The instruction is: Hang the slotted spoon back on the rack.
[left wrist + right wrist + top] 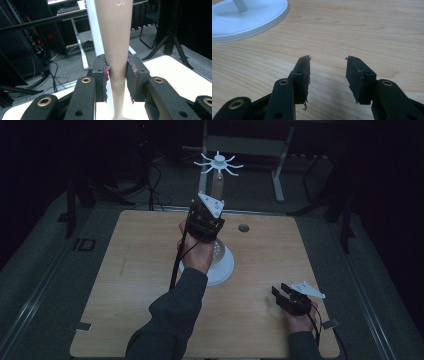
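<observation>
A white stand has a round base (226, 266), a thin pole (92, 27) and a spoked top (218, 164). A beige tapered piece (115, 32) rises in front of the pole, narrow at the bottom and wider upward. My left gripper (117, 68) is raised over the base and points away from me, its grey plate on top. Its pads (102, 75) sit against both sides of the beige piece's narrow stem. My right gripper (284, 295) rests low over the table's front right part, open, with bare wood between its fingers (303, 75).
The wooden table (150, 285) has a small dark hole (243, 228) behind the stand. The white base (249, 22) lies to the upper left in the right gripper view. A table frame (277, 165) and cables (155, 180) stand on the dark floor beyond.
</observation>
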A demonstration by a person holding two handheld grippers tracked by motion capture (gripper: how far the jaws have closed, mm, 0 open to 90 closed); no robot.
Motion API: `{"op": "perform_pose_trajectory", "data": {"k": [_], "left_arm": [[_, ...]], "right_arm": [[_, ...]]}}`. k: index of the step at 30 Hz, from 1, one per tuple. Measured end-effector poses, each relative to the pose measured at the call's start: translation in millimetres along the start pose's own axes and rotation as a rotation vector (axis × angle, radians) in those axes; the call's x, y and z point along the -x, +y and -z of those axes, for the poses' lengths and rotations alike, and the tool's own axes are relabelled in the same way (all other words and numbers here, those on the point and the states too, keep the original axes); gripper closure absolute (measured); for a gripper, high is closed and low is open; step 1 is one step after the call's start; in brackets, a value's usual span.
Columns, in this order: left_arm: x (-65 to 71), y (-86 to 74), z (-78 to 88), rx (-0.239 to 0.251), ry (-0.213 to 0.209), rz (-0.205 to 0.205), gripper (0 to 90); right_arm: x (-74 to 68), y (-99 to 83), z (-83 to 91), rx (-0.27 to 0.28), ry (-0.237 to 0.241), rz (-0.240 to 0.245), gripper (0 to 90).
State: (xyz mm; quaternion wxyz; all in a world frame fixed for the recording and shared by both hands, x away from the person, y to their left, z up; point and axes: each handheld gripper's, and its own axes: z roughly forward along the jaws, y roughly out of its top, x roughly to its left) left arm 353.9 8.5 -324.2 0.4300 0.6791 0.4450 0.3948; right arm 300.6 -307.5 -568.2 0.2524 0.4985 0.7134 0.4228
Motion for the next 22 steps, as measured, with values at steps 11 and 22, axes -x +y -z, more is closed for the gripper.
{"op": "perform_pose_trajectory", "data": {"k": [11,22], "left_arm": [[1.5,2.1,6.7,0.039,-0.033,0.001,63.7],[-4.9,-9.9,22.8,0.055,-0.155,0.012,52.0]], "right_arm": [[0.2,0.0,-0.2,-0.002,0.001,0.002,53.7],[1.1,0.2,-0.4,-0.005,0.007,-0.012,51.9]]}}
